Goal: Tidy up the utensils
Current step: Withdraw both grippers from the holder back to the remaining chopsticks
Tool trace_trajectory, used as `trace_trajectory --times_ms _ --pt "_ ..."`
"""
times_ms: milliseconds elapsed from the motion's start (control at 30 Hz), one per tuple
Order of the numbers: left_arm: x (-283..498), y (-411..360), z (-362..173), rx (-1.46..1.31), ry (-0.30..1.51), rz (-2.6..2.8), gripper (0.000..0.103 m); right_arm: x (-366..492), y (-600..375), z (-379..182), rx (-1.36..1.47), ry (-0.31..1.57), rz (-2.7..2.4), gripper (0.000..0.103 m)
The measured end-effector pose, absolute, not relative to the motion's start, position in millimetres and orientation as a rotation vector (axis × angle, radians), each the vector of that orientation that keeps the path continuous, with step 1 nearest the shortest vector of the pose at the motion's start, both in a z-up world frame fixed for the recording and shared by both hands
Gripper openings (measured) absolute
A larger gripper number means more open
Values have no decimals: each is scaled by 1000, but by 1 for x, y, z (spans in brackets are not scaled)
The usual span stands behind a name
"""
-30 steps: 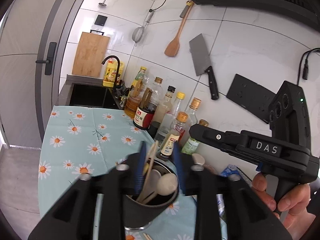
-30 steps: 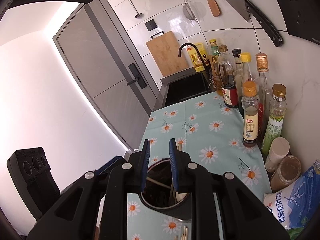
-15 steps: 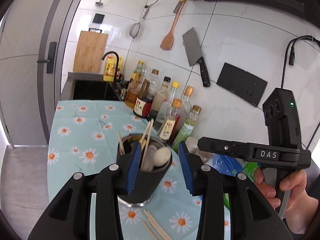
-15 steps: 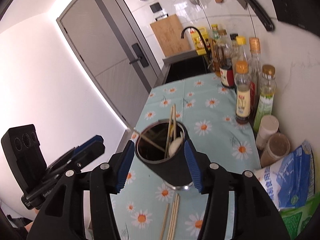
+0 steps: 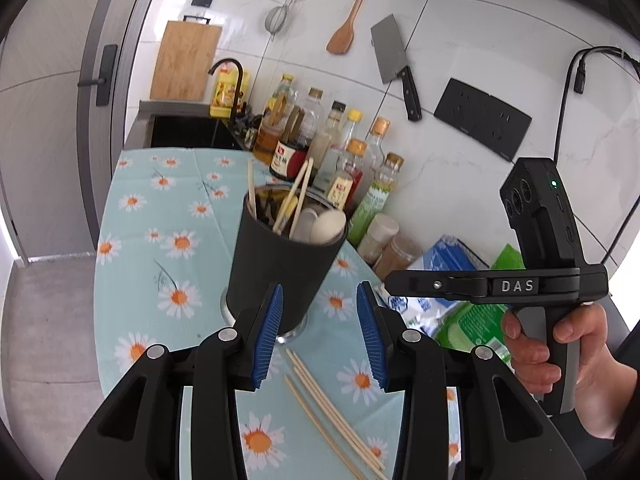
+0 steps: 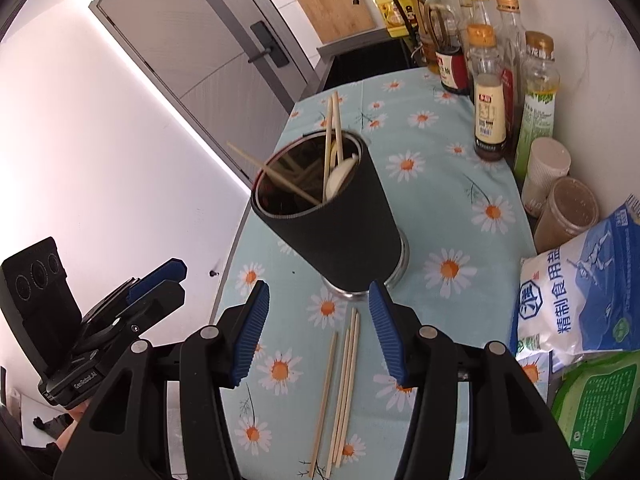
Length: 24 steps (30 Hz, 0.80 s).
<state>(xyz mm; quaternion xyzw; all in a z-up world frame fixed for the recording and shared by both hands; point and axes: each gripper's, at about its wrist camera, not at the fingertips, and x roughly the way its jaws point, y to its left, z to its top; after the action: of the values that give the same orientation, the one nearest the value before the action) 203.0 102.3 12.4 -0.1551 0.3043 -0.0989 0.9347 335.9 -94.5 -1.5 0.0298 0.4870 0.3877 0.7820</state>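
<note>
Both grippers released, nothing between the jaws — left gripper (image 5: 320,334) and right gripper (image 6: 318,330) above loose chopsticks (image 6: 340,392) on the desk (image 6: 432,208), just before the black utensil holder (image 6: 332,220).

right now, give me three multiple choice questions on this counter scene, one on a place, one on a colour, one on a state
1. Where do the loose chopsticks lie?
A. on the daisy-print cloth, in front of the utensil holder
B. in the sink
C. on the salt bag

2. What colour is the utensil holder's outer wall?
A. white
B. black
C. red

3. How does the right gripper stand?
A. shut on a bottle
B. shut on the holder
C. open and empty

Answers: 1 A, they rest flat on the cloth by the holder's base. 2 B, its sleeve is black. 3 C, its blue pads stand apart with nothing between them.
</note>
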Motion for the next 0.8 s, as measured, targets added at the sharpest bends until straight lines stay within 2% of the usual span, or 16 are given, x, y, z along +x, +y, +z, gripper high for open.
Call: trace_trajectory --times_ms 567,800 --pt "189 96 -47 -388 805 -179 37 326 -77 -62 -55 1300 774 52" --pt "182 88 -69 -392 864 -175 37 328 -73 -93 -84 1426 744 41"
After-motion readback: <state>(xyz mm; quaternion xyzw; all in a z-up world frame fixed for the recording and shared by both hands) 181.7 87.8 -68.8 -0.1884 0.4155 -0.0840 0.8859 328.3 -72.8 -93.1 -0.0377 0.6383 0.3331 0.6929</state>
